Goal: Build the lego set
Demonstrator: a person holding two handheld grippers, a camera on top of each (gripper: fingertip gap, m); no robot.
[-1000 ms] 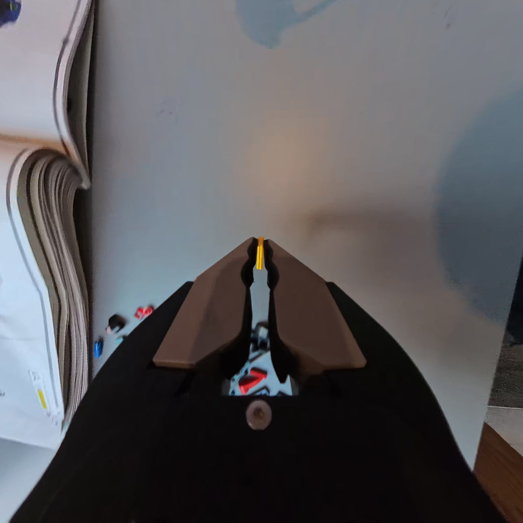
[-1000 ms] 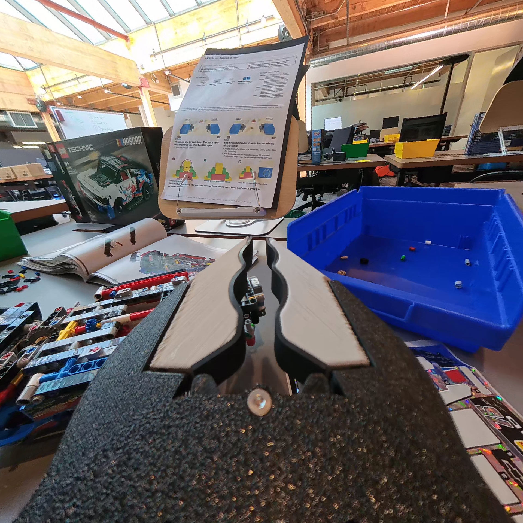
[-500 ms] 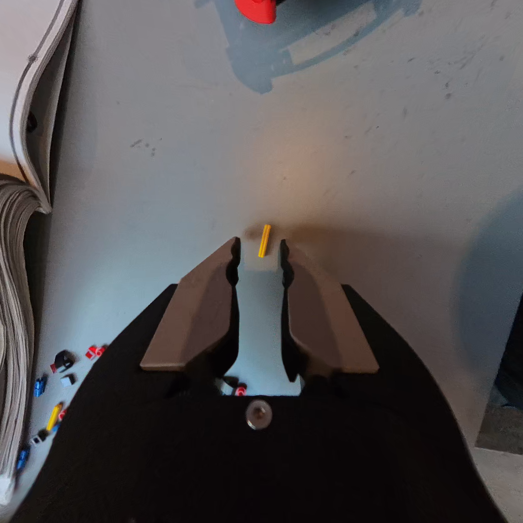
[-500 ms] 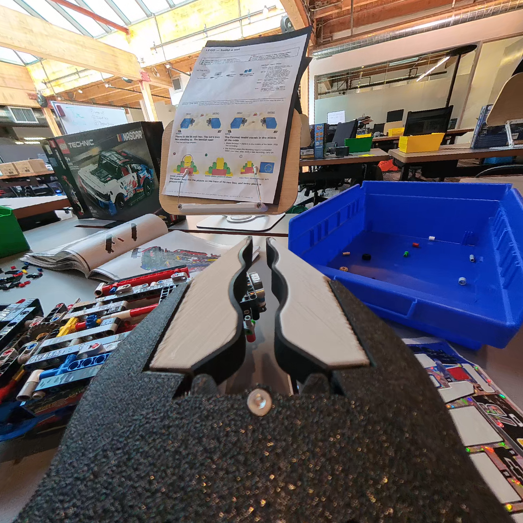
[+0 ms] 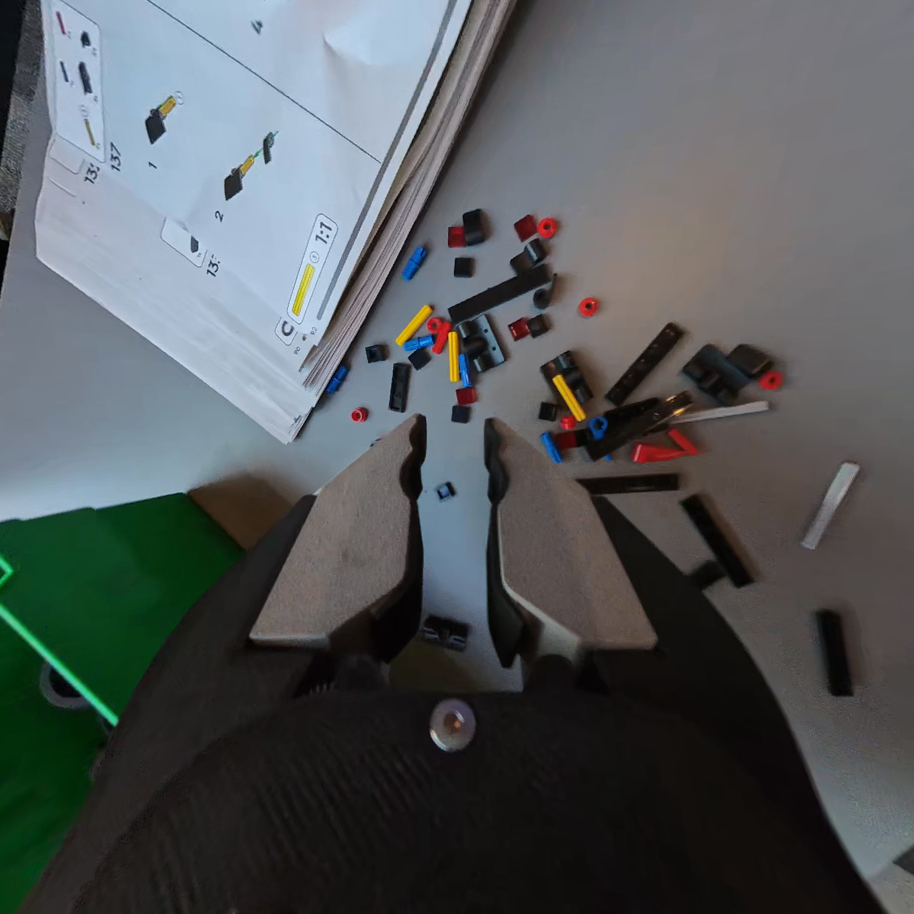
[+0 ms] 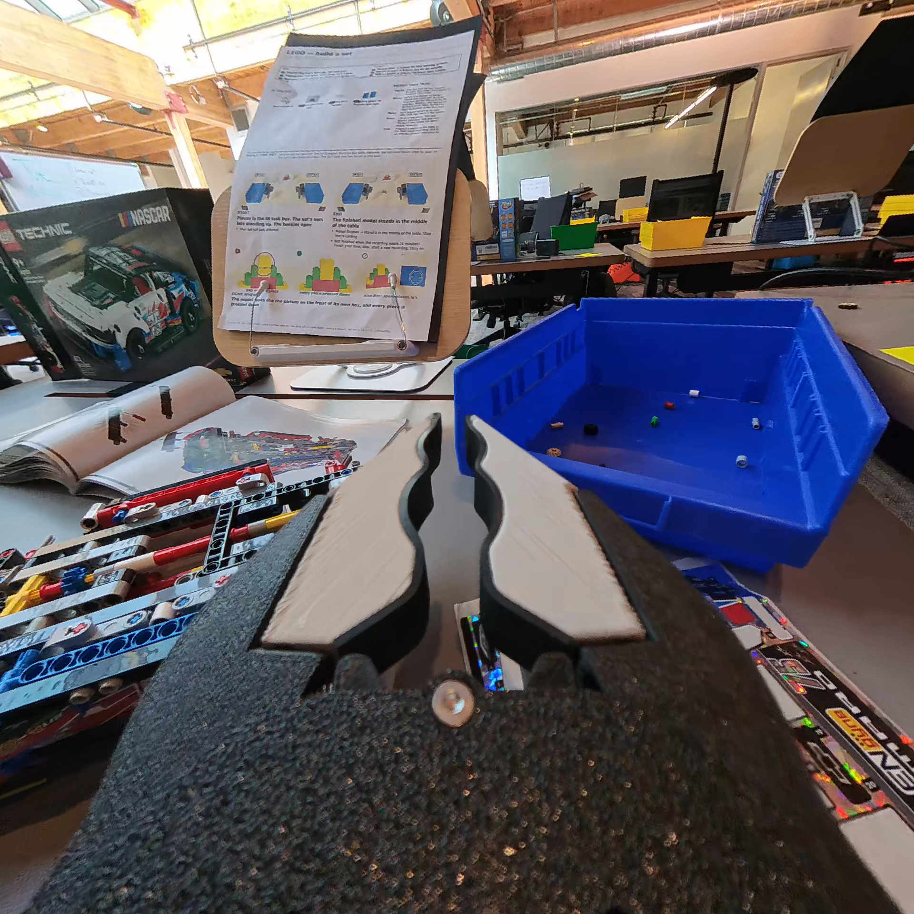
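Loose lego pieces [image 5: 499, 341] lay scattered on grey table [image 5: 692, 148], right of open booklet [image 5: 237, 173]. Your left gripper [image 5: 455, 428] hovered over them, jaws apart, empty. Your right gripper [image 6: 452, 425] empty, jaws slightly apart, between half-built model [image 6: 148, 554] and blue bin [image 6: 692, 504].

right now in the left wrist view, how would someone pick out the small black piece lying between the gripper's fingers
Start at the open instruction booklet on the grey table; loose lego pieces are scattered just past its corner. Below that scatter the left gripper hangs open, and in the gap between its fingers lies one tiny square black piece. It lies alone, apart from the pile.
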